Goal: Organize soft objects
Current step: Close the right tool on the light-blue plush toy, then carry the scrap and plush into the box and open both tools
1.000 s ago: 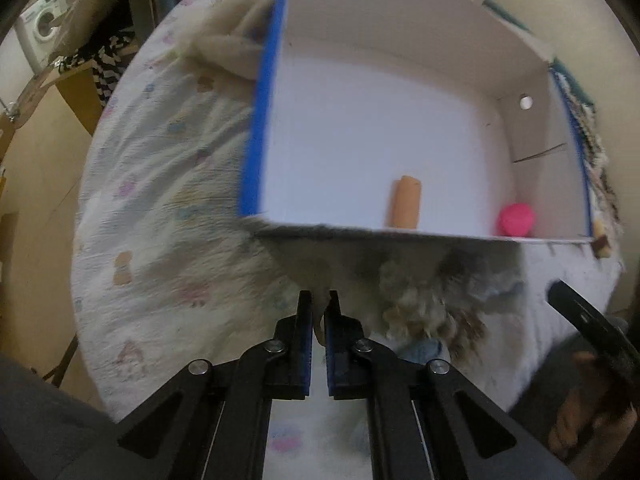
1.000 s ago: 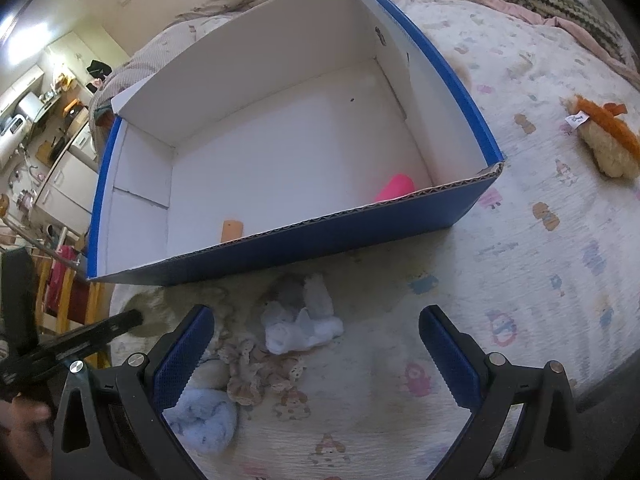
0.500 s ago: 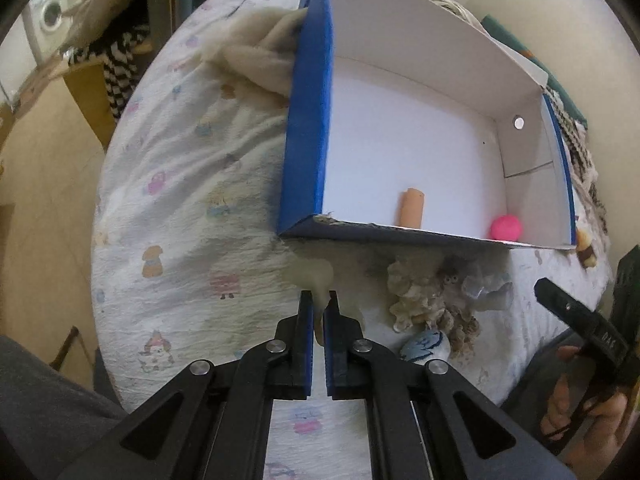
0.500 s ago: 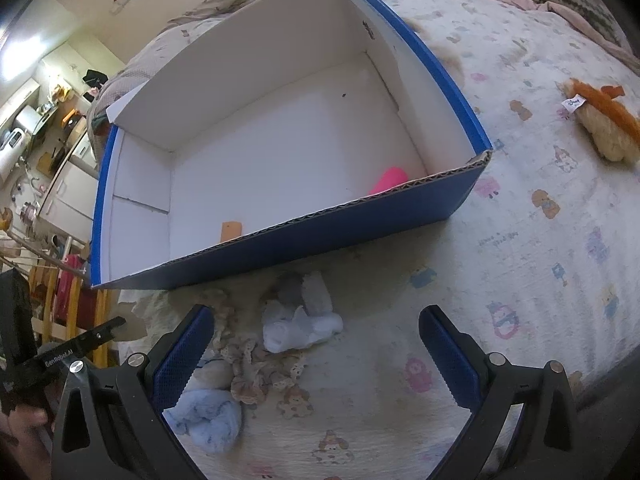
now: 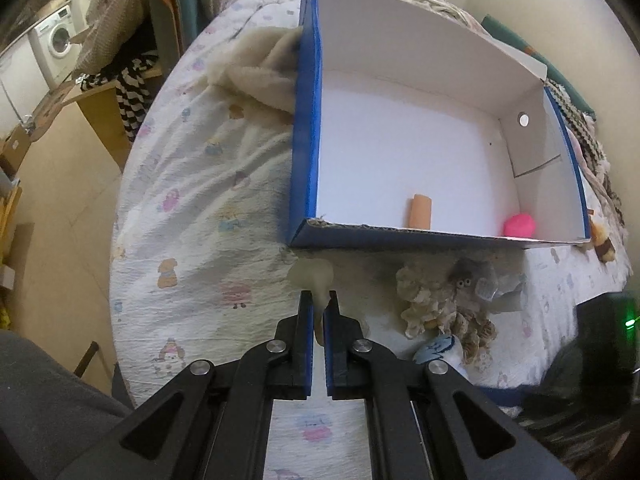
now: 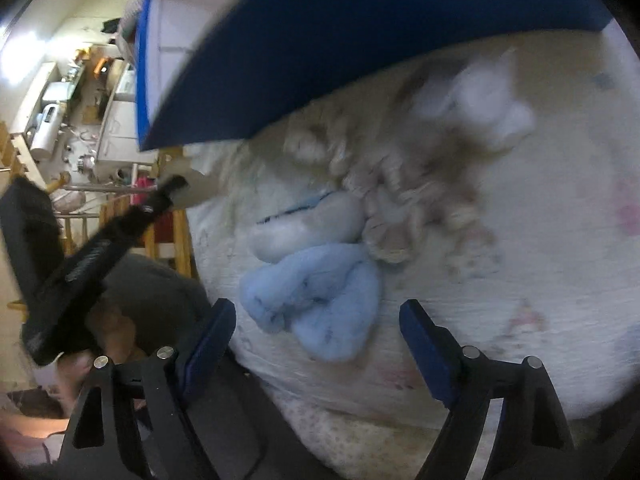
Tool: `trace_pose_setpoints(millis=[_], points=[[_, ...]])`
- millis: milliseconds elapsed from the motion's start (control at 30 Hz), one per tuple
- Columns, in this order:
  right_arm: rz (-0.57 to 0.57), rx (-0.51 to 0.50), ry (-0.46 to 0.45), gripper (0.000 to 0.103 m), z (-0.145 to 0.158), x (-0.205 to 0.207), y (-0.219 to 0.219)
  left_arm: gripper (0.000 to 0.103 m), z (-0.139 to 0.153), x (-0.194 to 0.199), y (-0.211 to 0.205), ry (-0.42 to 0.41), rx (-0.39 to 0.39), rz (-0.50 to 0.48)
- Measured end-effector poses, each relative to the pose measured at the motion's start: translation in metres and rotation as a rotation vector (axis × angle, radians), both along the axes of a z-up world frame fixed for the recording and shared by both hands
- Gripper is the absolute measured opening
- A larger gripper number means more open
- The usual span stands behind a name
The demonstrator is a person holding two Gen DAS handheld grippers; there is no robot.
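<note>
Left gripper (image 5: 319, 300) sits low in the centre of its frame, jaws pinched tight on a scrap of pale cream cloth (image 5: 314, 276) that bulges out above the tips, just below the near corner of the blue box (image 5: 306, 152). Inside that box, by its near wall, lie an orange roll (image 5: 419, 211) and a pink ball (image 5: 519, 225).

Over in the right wrist view, blurred, the right gripper (image 6: 316, 338) has its jaws spread wide and just now narrowing a touch, nothing pressed between them. The light blue plush (image 6: 316, 304) lies in the middle of the frame, partly between the tips, with a curly beige toy (image 6: 384, 208) touching it above and a white fluffy piece (image 6: 472, 100) at upper right, all on the printed bedspread (image 6: 540, 280).

My read: this blue plush is light, squashy and floppy, no risk of breakage, but the fur could slip. Best to bite deep across its thick middle lobe rather than a loose edge, so it does not sag out or drag the beige toy along
</note>
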State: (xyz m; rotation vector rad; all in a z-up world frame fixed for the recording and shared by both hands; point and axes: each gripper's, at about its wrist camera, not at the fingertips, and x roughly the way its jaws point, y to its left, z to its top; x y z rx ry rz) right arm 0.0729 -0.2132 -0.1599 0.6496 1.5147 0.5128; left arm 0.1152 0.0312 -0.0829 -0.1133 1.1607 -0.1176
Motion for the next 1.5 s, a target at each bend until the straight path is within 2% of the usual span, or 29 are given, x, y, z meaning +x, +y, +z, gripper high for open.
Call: trace_pose_setpoints(millis=[200, 233, 267, 300, 333, 433, 567, 967, 1267, 1333, 1433, 1500], points=[[-0.055, -0.054, 0.035, 0.09, -0.013, 0.013, 0.028, 0.004, 0.004, -0.004, 0.005, -0.014, -0.013, 0.008], [-0.062, -0.07, 0.024, 0.08, -0.013, 0.013, 0.031, 0.004, 0.004, -0.004, 0.006, -0.016, -0.015, 0.011], [-0.057, -0.087, 0.009, 0.062, -0.012, 0.014, 0.033, 0.004, 0.005, -0.004, 0.007, -0.017, -0.02, 0.015], [-0.039, -0.102, -0.007, 0.024, -0.01, 0.014, 0.036, 0.004, 0.005, -0.005, 0.008, -0.017, -0.027, 0.018], [-0.027, -0.098, -0.016, 0.024, -0.007, 0.013, 0.037, 0.004, 0.005, -0.005, 0.009, -0.017, -0.031, 0.021], [-0.013, -0.112, -0.122, 0.022, 0.017, 0.006, 0.035, 0.004, 0.007, -0.006, 0.009, -0.019, -0.038, 0.021], [-0.027, -0.079, -0.178, 0.022, 0.035, 0.001, 0.018, 0.004, 0.008, -0.008, 0.007, -0.027, -0.035, 0.016], [-0.082, -0.057, -0.246, 0.022, 0.051, -0.01, -0.026, 0.004, 0.003, -0.008, -0.001, -0.011, 0.001, -0.002], [-0.102, -0.095, -0.345, 0.022, 0.074, -0.013, -0.05, 0.004, 0.003, -0.012, -0.01, -0.023, 0.066, -0.035], [-0.109, -0.102, -0.371, 0.022, 0.082, -0.016, -0.056, 0.004, 0.007, -0.014, -0.01, -0.028, 0.06, -0.031], [-0.117, -0.112, -0.411, 0.022, 0.097, -0.013, -0.067, 0.004, 0.014, -0.018, -0.007, -0.015, -0.003, -0.026], [-0.123, -0.129, -0.45, 0.022, 0.109, -0.011, -0.074, 0.004, 0.025, -0.022, -0.008, -0.039, 0.002, -0.025]])
